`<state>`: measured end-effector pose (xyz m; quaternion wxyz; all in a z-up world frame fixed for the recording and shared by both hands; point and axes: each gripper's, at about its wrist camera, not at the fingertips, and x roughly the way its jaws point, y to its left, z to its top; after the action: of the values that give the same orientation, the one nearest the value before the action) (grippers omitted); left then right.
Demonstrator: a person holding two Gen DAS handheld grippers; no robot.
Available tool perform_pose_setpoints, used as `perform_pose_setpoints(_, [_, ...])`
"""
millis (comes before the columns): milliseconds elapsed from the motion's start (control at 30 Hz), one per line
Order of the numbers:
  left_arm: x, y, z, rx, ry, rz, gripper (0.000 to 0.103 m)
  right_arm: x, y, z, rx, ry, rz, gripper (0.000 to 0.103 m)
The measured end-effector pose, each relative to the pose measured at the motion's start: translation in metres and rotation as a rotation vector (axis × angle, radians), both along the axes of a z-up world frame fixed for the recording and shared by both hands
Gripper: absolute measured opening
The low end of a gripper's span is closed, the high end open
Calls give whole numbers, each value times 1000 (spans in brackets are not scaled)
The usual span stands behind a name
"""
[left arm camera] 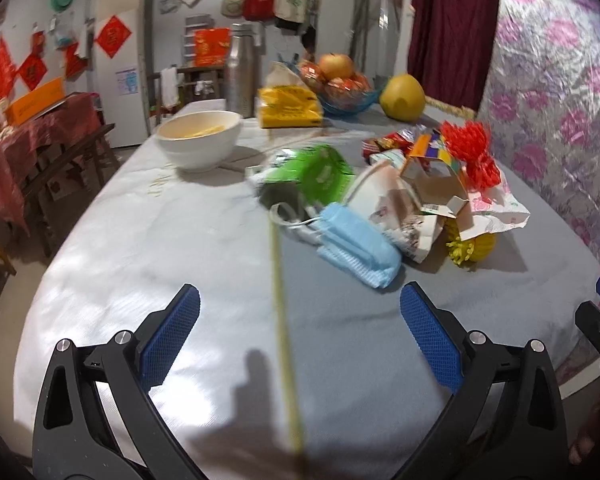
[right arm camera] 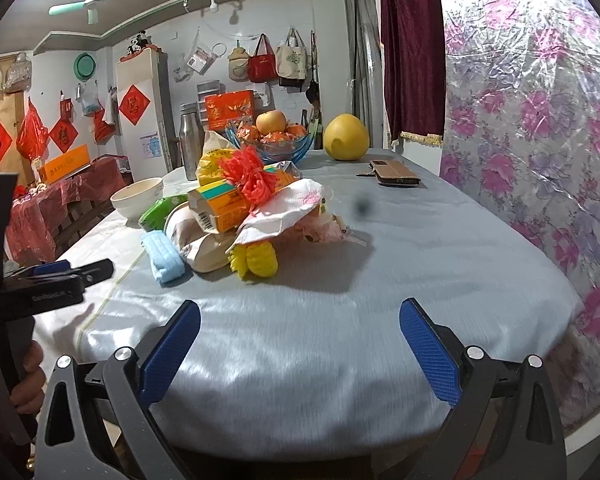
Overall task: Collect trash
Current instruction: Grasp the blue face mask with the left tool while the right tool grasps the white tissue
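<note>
both grippers hung over the near edge of the table (left arm camera: 140, 248), not yet on anything. left gripper (left arm camera: 300, 332) had its jaws spread wide and empty, right gripper (right arm camera: 300, 344) likewise spread with nothing between the pads. step in hand looked like the approach to the trash pile (right arm camera: 244, 216), so best way: go for the nearest loose piece first, the blue face mask (left arm camera: 356, 248), which lay at the front of the heap just ahead of the left gripper. come in low, straddle the folded body rather than the ear loop, close gently (soft, would squash and slip). avoid dragging the thin yellow-green string (left arm camera: 280, 300) that ran along the cloth between the left jaws.

pile sat mid-table, toward the right side: green wrapper (left arm camera: 320, 172) behind the mask, an opened orange carton (right arm camera: 220, 208), crumpled white paper (right arm camera: 288, 208) draped on top, red mesh netting (left arm camera: 472, 152) and yellow mesh netting (right arm camera: 256, 260) at the near right edge. pieces overlapped and touched, so lifting one would likely shift others.

not trash, judging by looks: white bowl (left arm camera: 200, 140), fruit bowl (right arm camera: 276, 140), pomelo (right arm camera: 346, 136), phone case (right arm camera: 392, 172), all well apart behind the pile. no bin was visible.
</note>
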<state>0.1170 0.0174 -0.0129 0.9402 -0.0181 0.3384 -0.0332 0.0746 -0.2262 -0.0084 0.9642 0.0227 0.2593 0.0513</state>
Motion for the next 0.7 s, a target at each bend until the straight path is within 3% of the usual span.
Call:
perform_pose_setpoints(200, [42, -30, -6, 57, 56, -48, 96, 15, -8, -6, -3, 8, -10, 97])
perform_pose_setpoints(333, [68, -36, -18, 87, 134, -15, 96, 23, -14, -10, 5, 23, -10, 97])
perform_pose_setpoints(433, [76, -25, -23, 103, 174, 36, 96, 27, -16, -11, 3, 20, -13, 97])
perform_pose_setpoints(567, [67, 7, -23, 109, 159, 113, 96, 36, -17, -10, 12, 16, -3, 97])
perform_pose_setpoints(700, [60, 32, -32, 70, 177, 132, 96, 50, -10, -8, 51, 31, 41, 97])
